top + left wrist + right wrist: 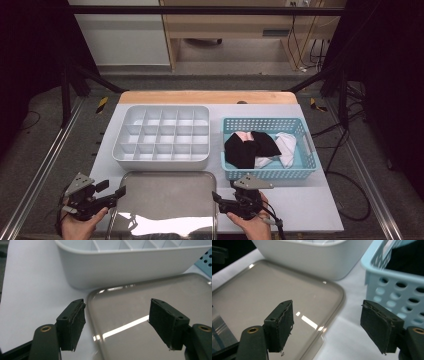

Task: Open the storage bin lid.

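Hovering over near table edge in high view: left gripper (pixel 114 190) and right gripper (pixel 216 198) flank metal tray (pixel 165 186), jaws spread, nothing held. Tray lies flat at front of white mat, before divided white organizer (pixel 161 138); blue basket (pixel 305 172) with soft black and pale cloths just right.

Left gripper view: tray glossy, thin, rigid, likely slippery; rounded raised rim looks best purchase.

Right gripper view: rim corner between open pads (pixel 281 325); perforated plastic basket wall close by.

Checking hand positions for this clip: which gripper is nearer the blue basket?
Right. The right gripper sits just below the blue basket, near its front wall. The left gripper is across the metal tray, at its left edge.
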Motion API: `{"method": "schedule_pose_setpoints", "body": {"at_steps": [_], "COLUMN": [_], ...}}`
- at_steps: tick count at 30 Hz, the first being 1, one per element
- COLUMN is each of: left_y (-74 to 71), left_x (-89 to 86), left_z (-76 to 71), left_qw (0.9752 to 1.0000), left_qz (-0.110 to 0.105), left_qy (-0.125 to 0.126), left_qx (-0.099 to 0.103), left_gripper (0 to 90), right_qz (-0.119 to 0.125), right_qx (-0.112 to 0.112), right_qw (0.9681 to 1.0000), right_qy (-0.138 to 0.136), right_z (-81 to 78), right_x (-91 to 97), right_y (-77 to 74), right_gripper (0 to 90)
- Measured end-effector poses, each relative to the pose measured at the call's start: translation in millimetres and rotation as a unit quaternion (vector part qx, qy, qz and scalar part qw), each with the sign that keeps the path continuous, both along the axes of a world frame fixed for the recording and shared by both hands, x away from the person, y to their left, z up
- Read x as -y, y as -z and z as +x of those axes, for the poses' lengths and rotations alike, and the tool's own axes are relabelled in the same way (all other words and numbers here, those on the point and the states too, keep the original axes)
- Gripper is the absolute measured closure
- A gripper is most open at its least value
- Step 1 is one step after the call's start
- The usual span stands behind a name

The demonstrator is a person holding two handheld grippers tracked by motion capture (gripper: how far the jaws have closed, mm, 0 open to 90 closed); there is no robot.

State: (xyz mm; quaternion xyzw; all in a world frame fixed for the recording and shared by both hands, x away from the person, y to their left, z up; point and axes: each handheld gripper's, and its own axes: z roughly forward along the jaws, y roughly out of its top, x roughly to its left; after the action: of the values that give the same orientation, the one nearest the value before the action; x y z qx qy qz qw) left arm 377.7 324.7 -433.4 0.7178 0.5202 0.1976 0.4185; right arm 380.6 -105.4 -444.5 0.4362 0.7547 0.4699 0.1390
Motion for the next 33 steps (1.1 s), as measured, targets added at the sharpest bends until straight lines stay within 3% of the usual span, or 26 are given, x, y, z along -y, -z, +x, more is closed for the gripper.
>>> {"method": "schedule_pose_setpoints", "body": {"at_steps": [1,10,19,28,33], "left_y": [-5.2,-14.4,-5.8,3.3,8.5], "left_x": [4.7,18.1,27.6,23.4,18.7], "left_z": [3.4,11.5,11.8,6.3,8.4], "left_qw": [1.0000,0.9999,0.9998,0.9998,0.9997], "left_qz": [-0.001,-0.005,-0.011,-0.007,-0.001], "left_qy": [0.003,0.003,0.006,0.010,0.013], "left_qx": [0.004,0.013,0.018,0.016,0.021], "left_gripper": [27.7,26.2,26.7,28.0,29.6], "right_qz": [0.001,0.008,0.005,-0.001,-0.013], "right_qx": [0.011,0.038,0.055,0.063,0.062], "right_qw": [0.9999,0.9991,0.9984,0.9973,0.9959], "right_qy": [0.001,0.019,0.014,0.038,0.065], "right_z": [1.7,12.3,28.5,48.5,66.1], "right_x": [2.7,14.3,23.3,36.8,45.3], "right_y": [-6.3,-29.8,-48.4,-59.8,-60.6], "right_gripper": [26.7,27.2,26.0,26.7,27.2]}}
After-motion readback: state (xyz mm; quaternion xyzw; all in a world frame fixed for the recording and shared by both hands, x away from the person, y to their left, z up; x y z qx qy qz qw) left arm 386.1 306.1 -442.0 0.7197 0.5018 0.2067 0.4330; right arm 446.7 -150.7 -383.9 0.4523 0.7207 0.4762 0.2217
